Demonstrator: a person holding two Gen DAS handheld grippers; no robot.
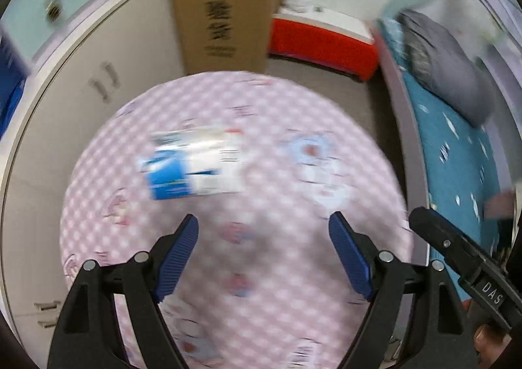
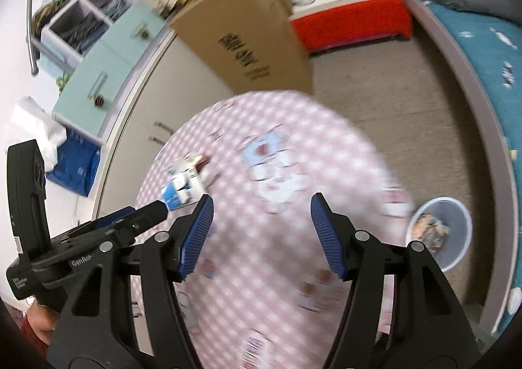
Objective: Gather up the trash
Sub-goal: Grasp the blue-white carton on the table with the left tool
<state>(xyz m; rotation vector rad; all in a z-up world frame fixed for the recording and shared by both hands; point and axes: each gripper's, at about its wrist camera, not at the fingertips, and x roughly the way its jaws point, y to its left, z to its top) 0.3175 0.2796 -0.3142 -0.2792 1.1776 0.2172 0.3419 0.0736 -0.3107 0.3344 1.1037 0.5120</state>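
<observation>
A blue and white crumpled carton (image 1: 194,167) lies on the round table with a pink checked cloth (image 1: 277,271). My left gripper (image 1: 263,228) is open and empty, hovering above the cloth just short of the carton. My right gripper (image 2: 262,209) is open and empty above the same table (image 2: 293,271); the carton (image 2: 186,181) lies ahead of it to the left. The left gripper also shows in the right wrist view (image 2: 143,215), close to the carton. A pale bin (image 2: 440,232) with several scraps inside stands on the floor right of the table.
A tall cardboard box (image 1: 225,7) stands behind the table, beside a red bench (image 1: 323,43). White cabinets (image 1: 98,92) line the left. A bed with a teal cover (image 1: 456,147) and a grey pillow (image 1: 447,66) runs along the right. Both views are motion-blurred.
</observation>
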